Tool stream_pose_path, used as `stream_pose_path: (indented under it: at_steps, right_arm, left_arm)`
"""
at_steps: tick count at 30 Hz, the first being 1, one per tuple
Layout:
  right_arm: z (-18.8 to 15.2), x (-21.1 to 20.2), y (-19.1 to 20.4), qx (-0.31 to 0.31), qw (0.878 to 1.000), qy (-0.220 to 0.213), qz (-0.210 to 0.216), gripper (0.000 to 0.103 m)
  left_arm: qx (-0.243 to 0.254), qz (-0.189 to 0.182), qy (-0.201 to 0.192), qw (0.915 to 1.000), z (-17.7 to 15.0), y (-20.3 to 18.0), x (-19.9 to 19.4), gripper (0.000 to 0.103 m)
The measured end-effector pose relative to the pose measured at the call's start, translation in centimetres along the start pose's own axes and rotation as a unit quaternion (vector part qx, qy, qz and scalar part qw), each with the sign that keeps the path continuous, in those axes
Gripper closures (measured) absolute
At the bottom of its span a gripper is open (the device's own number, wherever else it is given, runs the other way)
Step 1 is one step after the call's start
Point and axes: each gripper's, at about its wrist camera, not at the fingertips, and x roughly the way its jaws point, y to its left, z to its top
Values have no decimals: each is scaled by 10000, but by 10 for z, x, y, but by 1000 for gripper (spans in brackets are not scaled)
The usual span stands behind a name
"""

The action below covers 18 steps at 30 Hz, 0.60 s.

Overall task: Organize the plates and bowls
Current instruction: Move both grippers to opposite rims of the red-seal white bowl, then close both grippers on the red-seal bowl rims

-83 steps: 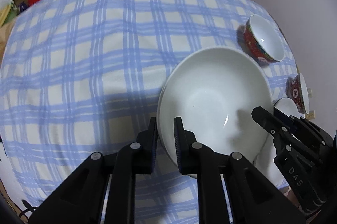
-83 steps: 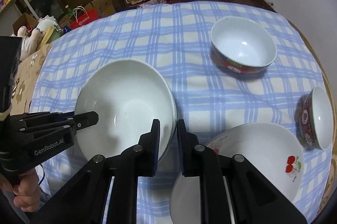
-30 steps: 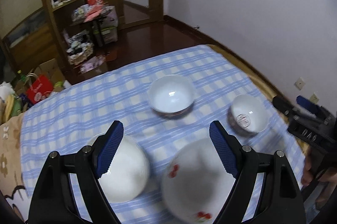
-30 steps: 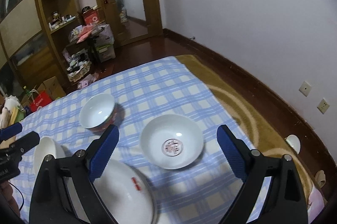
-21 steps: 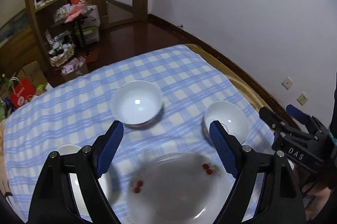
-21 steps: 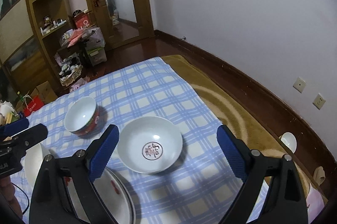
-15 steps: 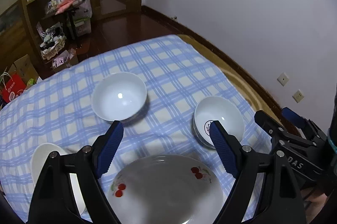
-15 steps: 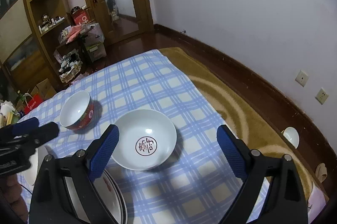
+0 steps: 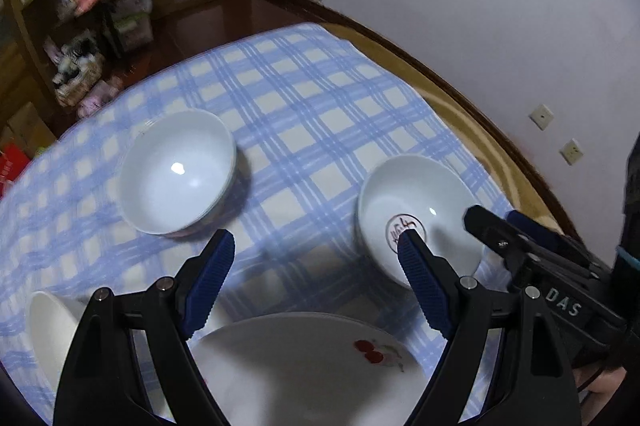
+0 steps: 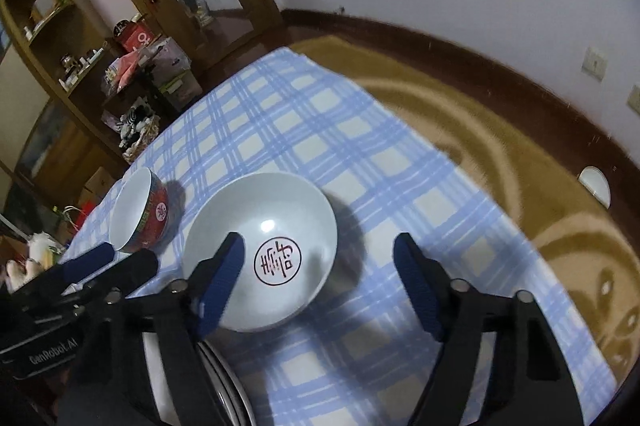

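Closest in the left wrist view is the left gripper [image 9: 314,268]. Its two blue-padded fingers [image 9: 208,282] are spread far apart and hold nothing. Right under them sits a big white plate [image 9: 304,366] with little red cherries painted on it. A plain white bowl [image 9: 48,330] peeks in at the low left edge. It is partly hidden, so its shape is hard to tell.

The right gripper [image 10: 318,282] is spread wide too, with nothing between its fingers. In the left wrist view the same tool [image 9: 532,266] shows at the right, with the white letters "DAS" on it. In the right wrist view the other tool's black body at the low left reads "GenRobot.AI".

Just past the right gripper sits a white bowl [image 10: 272,250] with a red round stamp inside. The stamp looks like a Chinese sign. The left blue pad hangs over the bowl's near rim. In the left wrist view this bowl [image 9: 416,214] is on the right, near the table edge.

Farther left stands a bowl that is red outside and white inside [image 10: 140,212], with a small white label on its side. All of them sit on a blue and white checked cloth [image 9: 320,114]. Beyond the table are a brown floor, wooden shelves and a red box [image 10: 138,36].
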Motion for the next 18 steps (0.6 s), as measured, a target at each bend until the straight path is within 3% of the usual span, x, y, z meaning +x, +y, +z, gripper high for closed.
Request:
stream_pose_path:
  at_steps: [6,9,10,14,15,18]
  right_arm:
    - [-2,19,-7,111,9992,391,-30,31]
    - [-1,25,-11,207,9987,459,-33,34]
    - [-1,26,-12,204,9987,468,-39,40]
    - [0,35,-17,194,9984,527,19,63]
    - [1,36,-20,198,9988,451,8,64]
    - [2,39,-28,445,9968,501,430,76]
  left_arm:
    - [-94,27,163,9998,3,5,21,21]
    - [-116,10,260,9996,-1,2,30,28]
    - [-79,56,289,9995,-1,0,33,28]
    - [-122,25,369,9992,0,-3,41,48]
    - [-143,-58,357,9992,0,-4,42,51]
    - [-153,-112,473,9987,3,-8,46,66]
